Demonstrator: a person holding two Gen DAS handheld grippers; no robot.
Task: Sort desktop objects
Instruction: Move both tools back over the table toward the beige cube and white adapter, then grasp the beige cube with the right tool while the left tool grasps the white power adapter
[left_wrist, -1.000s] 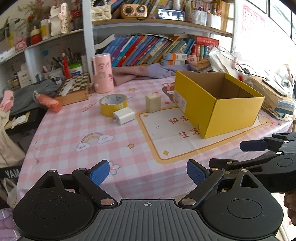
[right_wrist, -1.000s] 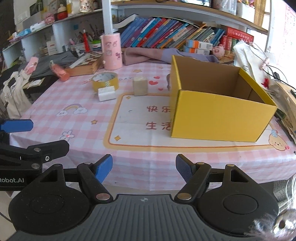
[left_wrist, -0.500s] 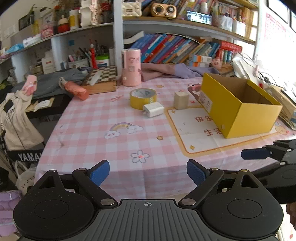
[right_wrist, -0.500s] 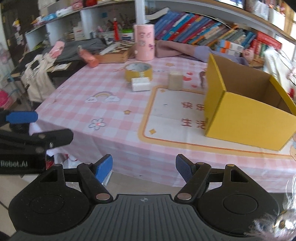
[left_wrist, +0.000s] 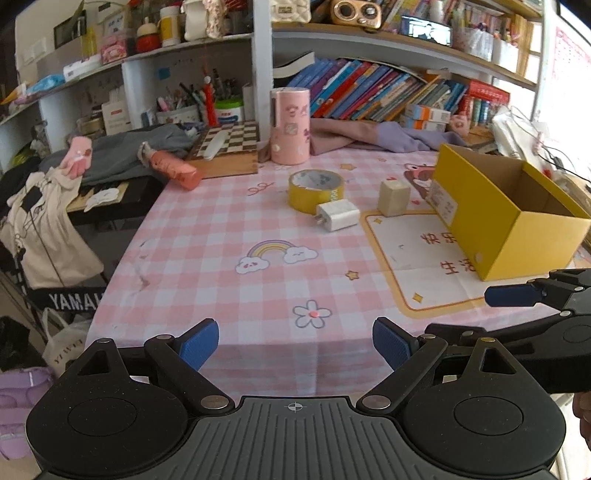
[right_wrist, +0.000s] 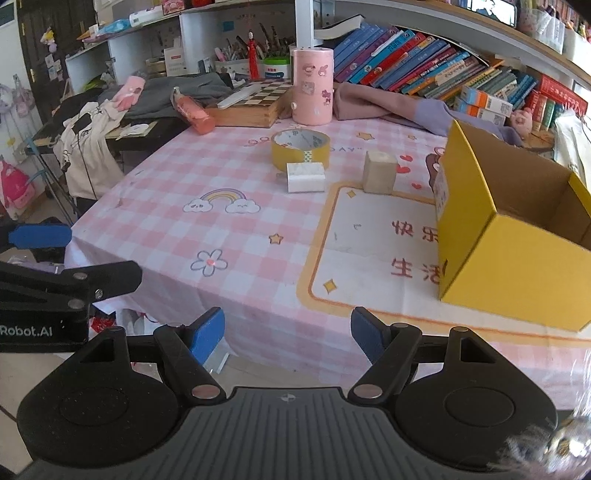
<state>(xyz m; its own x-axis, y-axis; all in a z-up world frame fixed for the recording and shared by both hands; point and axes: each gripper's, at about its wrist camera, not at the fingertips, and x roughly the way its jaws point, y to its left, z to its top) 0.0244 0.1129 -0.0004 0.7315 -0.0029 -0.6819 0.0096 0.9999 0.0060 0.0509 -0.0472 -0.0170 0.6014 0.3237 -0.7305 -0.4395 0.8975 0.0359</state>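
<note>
Both pairs of fingers are spread wide and hold nothing. On the left gripper the blue pads hang over the near edge of the bench, above the pink checked cloth. The right gripper sits off the same near edge, further right, its pads equally parted. Each gripper shows in the other's view: the right one at the right edge of the left wrist view, the left one at the left edge of the right wrist view.

Toward the far middle of the bench lies a roll of yellow tape, flat on its side. A white charger lies just in front of it, touching or nearly so. Just right of these stands a beige cube, near the left end wall of an open yellow box that sits at the right on a printed mat. Further back stand a pink cylinder and, to its left, a chessboard box with an orange bottle lying beside it.
</note>
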